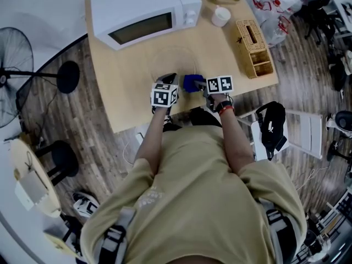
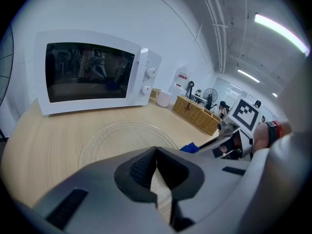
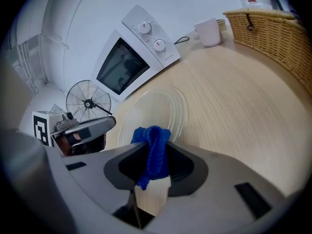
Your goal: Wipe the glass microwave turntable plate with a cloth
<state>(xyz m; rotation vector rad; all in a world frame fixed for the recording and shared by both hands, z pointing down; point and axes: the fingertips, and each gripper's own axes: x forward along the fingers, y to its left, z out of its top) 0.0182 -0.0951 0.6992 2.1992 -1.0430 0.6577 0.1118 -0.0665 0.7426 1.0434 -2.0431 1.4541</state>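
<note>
1. Left gripper (image 2: 156,151), grey, hand-held: jaws pressed together with nothing between them, at the near table edge. Probably kept free to steady the plate.
2. Right gripper (image 3: 155,161), grey, hand-held: clamped on item 3, just beside the left gripper.
3. Blue knitted cloth (image 3: 152,134): bunched upright between the right jaws, with a tuft standing proud at the tips. Held that way, it can be pressed down as a pad.
4. Clear round glass turntable plate (image 2: 117,136): lies flat on the pale wooden table (image 1: 220,56), just ahead of both grippers and between them and item 5. It sits out of the oven, presumably for reach. The cloth looks just short of its near rim, so wiping is judged not yet begun.
5. White microwave oven (image 1: 144,11): door shut, two dials. The sticker on its top is too small to read.
6. White cup (image 1: 221,16) and woven wicker basket (image 1: 253,47): far right, well apart from the plate.
7. Writing: only black-and-white square markers on the gripper cubes; no brand is legible.
</note>
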